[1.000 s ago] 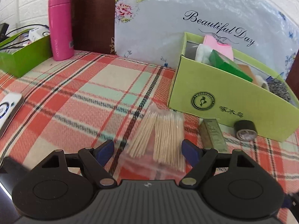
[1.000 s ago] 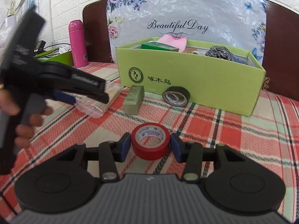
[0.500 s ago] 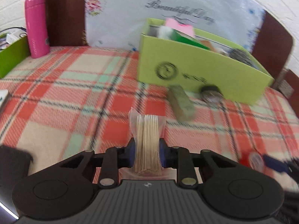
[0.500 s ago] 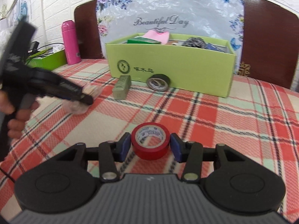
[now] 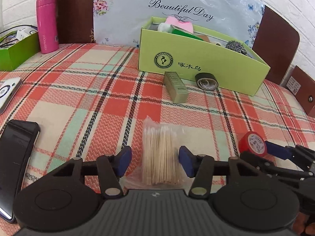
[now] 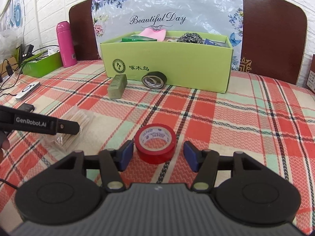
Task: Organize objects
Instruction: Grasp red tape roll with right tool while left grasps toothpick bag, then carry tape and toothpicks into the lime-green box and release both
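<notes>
At the far left of the left wrist view a black phone (image 5: 16, 157) lies flat on the plaid cloth (image 5: 65, 90), with a white device (image 5: 7, 94) beyond it and a dark green tray (image 5: 17, 53) of cables at the back. A pink flask (image 5: 47, 22) stands upright just beside that tray.

Towards the middle, the left hand-held gripper (image 5: 155, 160) points down at the bag of toothpicks (image 5: 160, 153), which lies on the cloth between its blue pads (image 5: 124, 160). Its jaws have just been opening. The left pad stands clear of the bag; the right one is at its edge, and whether it touches I cannot tell. The bag is not clamped.

Behind it an olive box (image 5: 176, 87) lies on the cloth, and just to its right a black tape roll (image 5: 206, 80) stands on edge against the front wall of the light green carton (image 5: 196, 63). The carton holds a pink item, a green packet and a metal scourer.

Further right, in the right wrist view, the right hand-held gripper (image 6: 156, 155) frames the red tape roll (image 6: 156, 142), which lies flat on the cloth. Its jaws have also just been opening: the left pad sits just beside the roll and the right one is apart from it, so the roll is loose between them.
</notes>
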The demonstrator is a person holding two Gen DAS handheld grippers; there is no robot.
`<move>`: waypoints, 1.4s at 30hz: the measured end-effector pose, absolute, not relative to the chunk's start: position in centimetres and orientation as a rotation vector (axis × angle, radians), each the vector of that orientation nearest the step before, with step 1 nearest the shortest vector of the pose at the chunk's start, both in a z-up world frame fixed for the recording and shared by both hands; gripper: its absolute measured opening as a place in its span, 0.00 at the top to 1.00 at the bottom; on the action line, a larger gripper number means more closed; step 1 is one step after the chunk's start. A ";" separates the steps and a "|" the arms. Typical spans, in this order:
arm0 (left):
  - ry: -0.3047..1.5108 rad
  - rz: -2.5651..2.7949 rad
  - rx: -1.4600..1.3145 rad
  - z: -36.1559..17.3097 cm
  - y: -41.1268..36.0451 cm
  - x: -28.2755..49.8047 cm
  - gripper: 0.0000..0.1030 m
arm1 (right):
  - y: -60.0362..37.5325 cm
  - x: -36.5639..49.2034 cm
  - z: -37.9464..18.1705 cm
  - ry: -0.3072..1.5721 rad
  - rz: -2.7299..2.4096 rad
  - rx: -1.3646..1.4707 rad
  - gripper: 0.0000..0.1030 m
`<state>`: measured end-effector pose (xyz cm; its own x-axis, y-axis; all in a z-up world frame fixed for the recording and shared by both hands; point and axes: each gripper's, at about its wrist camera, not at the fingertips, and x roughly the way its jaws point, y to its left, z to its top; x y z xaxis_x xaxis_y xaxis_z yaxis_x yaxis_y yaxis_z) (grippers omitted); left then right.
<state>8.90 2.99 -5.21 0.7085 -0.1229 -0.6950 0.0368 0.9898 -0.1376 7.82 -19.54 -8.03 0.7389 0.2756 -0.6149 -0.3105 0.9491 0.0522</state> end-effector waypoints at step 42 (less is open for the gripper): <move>0.524 -0.222 -0.200 6.4 -2.3 26.9 0.64 | -20.0 24.8 2.0 0.331 0.228 -0.037 0.47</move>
